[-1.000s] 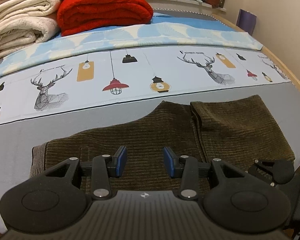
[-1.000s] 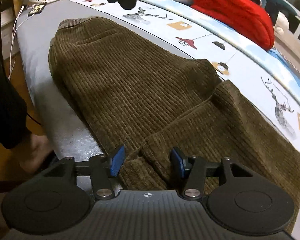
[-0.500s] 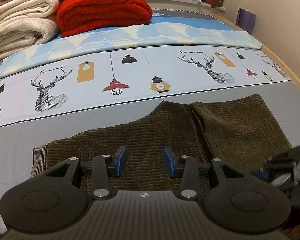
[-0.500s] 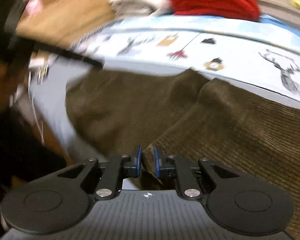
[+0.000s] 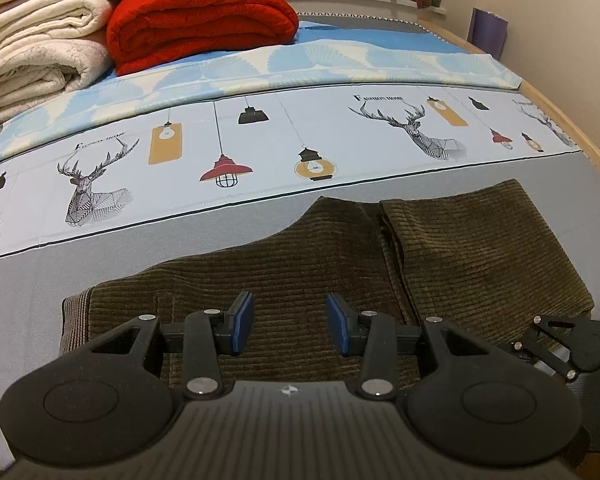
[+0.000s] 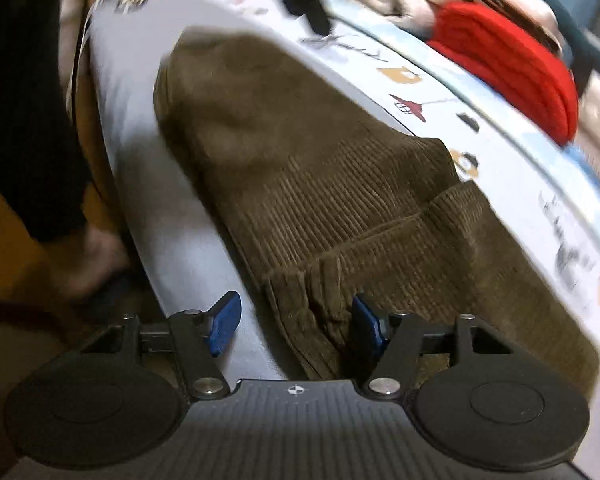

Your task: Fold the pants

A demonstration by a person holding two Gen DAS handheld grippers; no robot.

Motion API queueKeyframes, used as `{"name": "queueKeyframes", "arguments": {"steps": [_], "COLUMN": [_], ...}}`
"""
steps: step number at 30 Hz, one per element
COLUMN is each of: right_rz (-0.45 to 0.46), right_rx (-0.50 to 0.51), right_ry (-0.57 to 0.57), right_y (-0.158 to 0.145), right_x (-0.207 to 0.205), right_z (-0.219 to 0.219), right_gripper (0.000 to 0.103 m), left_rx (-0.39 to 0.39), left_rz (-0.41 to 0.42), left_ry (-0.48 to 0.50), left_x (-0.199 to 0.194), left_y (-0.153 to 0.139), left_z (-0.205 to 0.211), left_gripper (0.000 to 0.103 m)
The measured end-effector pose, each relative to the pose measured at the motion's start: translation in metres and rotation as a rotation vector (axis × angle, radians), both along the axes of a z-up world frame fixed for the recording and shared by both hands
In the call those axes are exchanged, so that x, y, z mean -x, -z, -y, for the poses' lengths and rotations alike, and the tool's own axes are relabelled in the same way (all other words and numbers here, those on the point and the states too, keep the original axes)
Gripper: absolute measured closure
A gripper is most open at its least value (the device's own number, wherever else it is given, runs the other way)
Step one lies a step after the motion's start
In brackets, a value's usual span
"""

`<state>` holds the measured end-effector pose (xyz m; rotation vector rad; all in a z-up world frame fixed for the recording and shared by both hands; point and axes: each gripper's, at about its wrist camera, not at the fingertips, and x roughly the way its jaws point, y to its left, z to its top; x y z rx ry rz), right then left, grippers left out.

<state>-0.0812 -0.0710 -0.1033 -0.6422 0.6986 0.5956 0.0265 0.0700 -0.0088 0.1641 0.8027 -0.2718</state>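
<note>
Brown corduroy pants [image 5: 324, 264] lie flat on the grey bed edge, waistband at the left, the leg part folded over at the right. My left gripper [image 5: 290, 326] is open and empty, hovering over the pants' near edge. My right gripper [image 6: 296, 322] is open; the folded near edge of the pants [image 6: 308, 184] sits between its fingers, bunched against the right pad. The right gripper's body also shows in the left wrist view [image 5: 568, 344] at the pants' right end. The right wrist view is blurred.
A folded red blanket [image 5: 200, 20] and cream blankets [image 5: 36, 48] lie at the far side of the bed. The printed sheet [image 5: 260, 128] covers the bed's middle. The person's dark clothing and foot [image 6: 88, 256] are at the left, beside the bed edge.
My right gripper was shut on the pants' edge half a second ago and is open now, and it has swung round. My left gripper has stayed open and still.
</note>
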Motion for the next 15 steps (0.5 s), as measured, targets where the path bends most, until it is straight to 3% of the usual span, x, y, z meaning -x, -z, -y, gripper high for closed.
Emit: {"name": "queueKeyframes", "arguments": {"steps": [2,3,4,8,10,13,15], "right_rz": [0.007,0.004,-0.007,-0.009,0.087,0.26,0.318], "right_rx": [0.022,0.001,-0.032,-0.224,-0.367,-0.683,-0.692], "right_ry": [0.001,0.015,0.037,0.157,0.277,0.435,0.372], "right_y": [0.0,-0.003,-0.008,-0.038,-0.063,-0.107,-0.117], "right_x": [-0.002,-0.004,-0.008,-0.023,-0.029,-0.023,-0.014], "right_z": [0.0,0.003,0.008,0.038,0.06,0.101,0.098], "right_gripper": [0.047,0.06,0.067,0.079,0.081,0.081,0.081], "left_rx": [0.001,0.002,0.002,0.007,0.011,0.021,0.022], "left_rz": [0.001,0.001,0.0,0.002,0.003,0.012,0.007], "left_ry": [-0.001,-0.001,-0.003,-0.005,-0.009,-0.016,-0.023], "left_x": [0.0,0.0,0.0,0.0,0.001,0.001,0.0], "left_y": [0.0,0.0,0.0,-0.001,-0.002,-0.004,-0.004], "left_z": [-0.001,-0.001,-0.002,-0.005,-0.007,-0.011,-0.013], "left_gripper": [0.058,0.058,0.058,0.058,0.058,0.058,0.058]}}
